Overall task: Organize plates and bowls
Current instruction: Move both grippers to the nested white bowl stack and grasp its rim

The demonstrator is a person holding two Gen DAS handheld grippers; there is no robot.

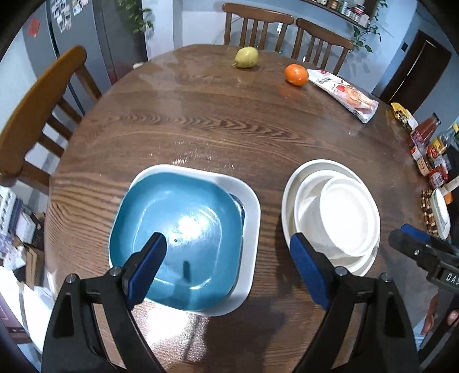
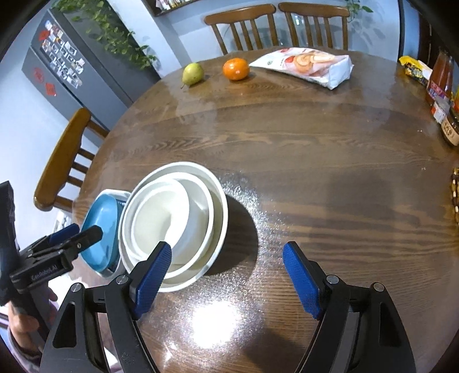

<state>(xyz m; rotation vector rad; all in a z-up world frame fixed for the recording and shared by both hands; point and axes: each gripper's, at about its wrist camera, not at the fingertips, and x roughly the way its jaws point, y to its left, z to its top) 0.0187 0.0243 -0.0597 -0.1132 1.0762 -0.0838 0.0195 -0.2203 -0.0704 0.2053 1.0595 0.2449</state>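
Hovering over the wooden table [image 1: 200, 114], the left gripper [image 1: 229, 258] has its jaws spread wide and empty, nothing pinched. Its left blue pad sits in front of the blue plate [image 1: 178, 229] in the left wrist view; contact or just above, can't tell. The right pad overlaps the rim of the white bowls [image 1: 332, 212]. The right gripper [image 2: 226, 278] is spread wide too, holding nothing, its left pad in front of the near rim of the bowls, its right pad over bare wood.

Blue plate lies on a white square plate [image 1: 249, 200] at 6 o'clock of the left view, slightly off centre. Just beside it at 4 o'clock sit the white bowls, three nested, the inner ones pushed to one side. In the right wrist view the bowl stack is at 8 o'clock and hides most of the plates behind it.

Far edge, 12 to 1 o'clock: pear [image 1: 246, 57], orange [image 1: 296, 74], snack bag [image 1: 344, 94] with a pastry picture, its print too small to read. Bottles and jars [image 1: 430, 149] at 3 o'clock are cut off, labels unreadable. The right gripper's body shows "DAS", cut off by the frame edge; the left one's reads "GenRobot.AI", a little blurred. Chairs [image 1: 258, 25] ring the table; fridge [image 2: 57, 71] with magnets at 10 o'clock.
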